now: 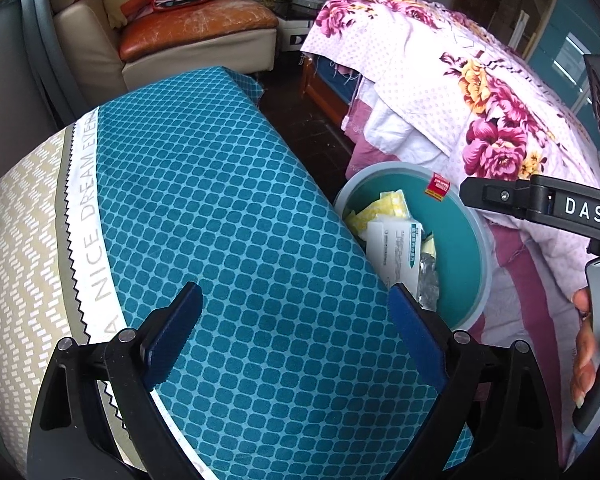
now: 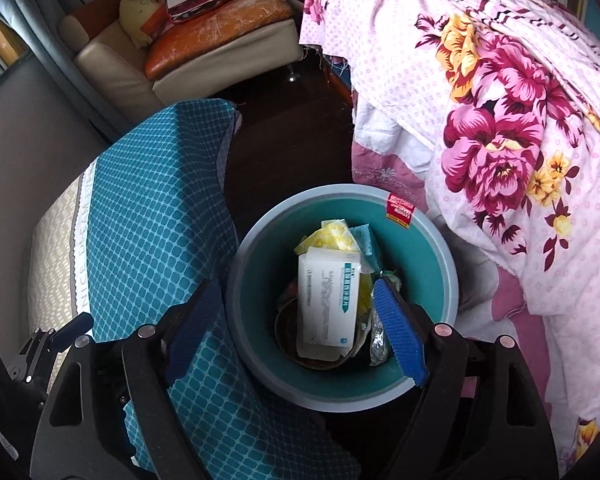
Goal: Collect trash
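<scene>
Drop step, I judge: my right gripper (image 2: 298, 330) hangs wide and empty over the bin (image 2: 440, 252) — white packet (image 2: 326, 300) lies inside. Left gripper (image 1: 296, 334) also wide, empty (over the blue cushion (image 1: 220, 200)). Next: find more trash.

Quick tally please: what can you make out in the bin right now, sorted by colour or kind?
In the teal bin, as far as visible:
White printed packet: 1
Yellow wrappers: 1 clump, pieces not separable
Clear crinkled plastic: 1
Total: 3 distinguishable; more lies hidden underneath.

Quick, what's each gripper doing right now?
Left gripper: open, holding nothing.
Right gripper: open, holding nothing, above the trash bin.
</scene>
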